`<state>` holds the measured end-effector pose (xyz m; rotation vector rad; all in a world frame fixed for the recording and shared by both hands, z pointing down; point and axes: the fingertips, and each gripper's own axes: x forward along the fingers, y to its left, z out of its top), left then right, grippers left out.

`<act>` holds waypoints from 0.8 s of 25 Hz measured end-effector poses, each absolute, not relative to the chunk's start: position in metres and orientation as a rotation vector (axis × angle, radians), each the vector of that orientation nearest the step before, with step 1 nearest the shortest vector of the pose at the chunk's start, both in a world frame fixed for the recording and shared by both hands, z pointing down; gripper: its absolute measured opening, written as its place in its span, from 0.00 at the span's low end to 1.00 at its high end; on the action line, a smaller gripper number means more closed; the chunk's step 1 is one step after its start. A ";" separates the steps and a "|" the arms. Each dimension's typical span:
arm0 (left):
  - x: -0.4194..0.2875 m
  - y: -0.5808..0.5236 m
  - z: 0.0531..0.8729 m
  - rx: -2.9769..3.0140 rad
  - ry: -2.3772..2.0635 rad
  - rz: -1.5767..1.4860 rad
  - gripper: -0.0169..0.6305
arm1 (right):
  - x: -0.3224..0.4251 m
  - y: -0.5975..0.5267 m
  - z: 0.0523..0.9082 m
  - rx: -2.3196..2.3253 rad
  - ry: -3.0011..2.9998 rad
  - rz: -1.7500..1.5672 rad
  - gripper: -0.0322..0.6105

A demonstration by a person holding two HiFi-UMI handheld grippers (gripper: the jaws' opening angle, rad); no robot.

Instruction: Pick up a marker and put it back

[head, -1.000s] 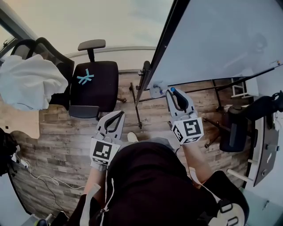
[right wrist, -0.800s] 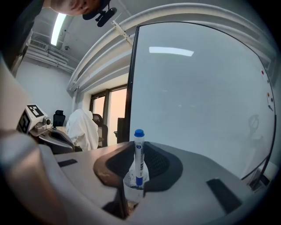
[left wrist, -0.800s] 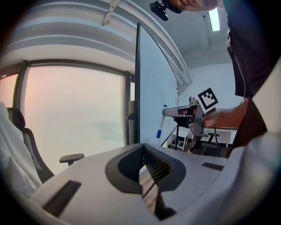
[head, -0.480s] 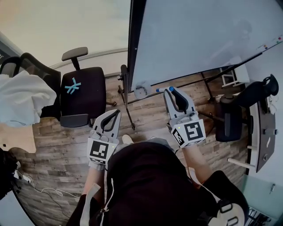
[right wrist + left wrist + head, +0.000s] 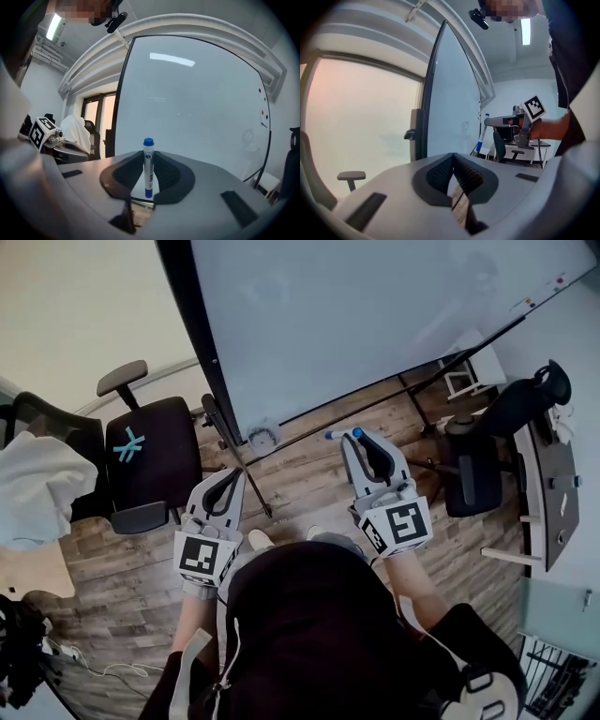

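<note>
Since a second ago the head view has swung: the whiteboard (image 5: 375, 315) now fills the top, its dark side edge has slid from right of centre to the left, and the office chair (image 5: 145, 451) has drifted left with it; both grippers keep much the same pose. Head view: right gripper (image 5: 354, 437) reaches toward the board's lower edge, with the marker (image 5: 337, 434) lying crosswise at its tip, blue cap pointing left. Left gripper (image 5: 232, 474) hangs lower over the wooden floor (image 5: 300, 484), apart from the board. Left gripper view: jaws pressed together at the tips, nothing between them, only floor showing through the slot below. The right gripper (image 5: 506, 122) is visible beyond, with the marker (image 5: 482, 131) beside the whiteboard (image 5: 450, 93). Right gripper view: jaws pinch the marker (image 5: 148, 166), upright, blue cap on top, whiteboard (image 5: 197, 103) straight ahead. Judgement: pick-up is done and the marker is still held off any ledge. Setting it back on the board's rail and letting go remain.
</note>
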<state>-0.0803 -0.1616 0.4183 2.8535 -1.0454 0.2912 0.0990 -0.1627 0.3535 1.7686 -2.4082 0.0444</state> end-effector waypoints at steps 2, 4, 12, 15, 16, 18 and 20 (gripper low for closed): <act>-0.071 -0.165 0.418 2.869 -1.023 0.262 0.04 | 0.109 -0.159 0.355 1.790 -2.389 0.056 0.17; -0.063 -0.168 0.415 2.886 -1.010 0.244 0.04 | 0.118 -0.154 0.358 1.811 -2.371 0.069 0.17; -0.031 -0.173 0.407 2.928 -0.957 0.227 0.04 | 0.151 -0.131 0.374 1.867 -2.306 0.138 0.17; -0.021 -0.174 0.405 2.938 -0.937 0.225 0.04 | 0.161 -0.123 0.383 1.883 -2.288 0.164 0.17; -0.018 -0.174 0.405 2.942 -0.931 0.225 0.04 | 0.164 -0.120 0.386 1.887 -2.282 0.171 0.17; -0.011 -0.173 0.403 2.950 -0.921 0.226 0.04 | 0.170 -0.115 0.391 1.893 -2.269 0.182 0.17; -0.004 -0.171 0.402 2.956 -0.914 0.226 0.04 | 0.176 -0.109 0.396 1.898 -2.258 0.192 0.17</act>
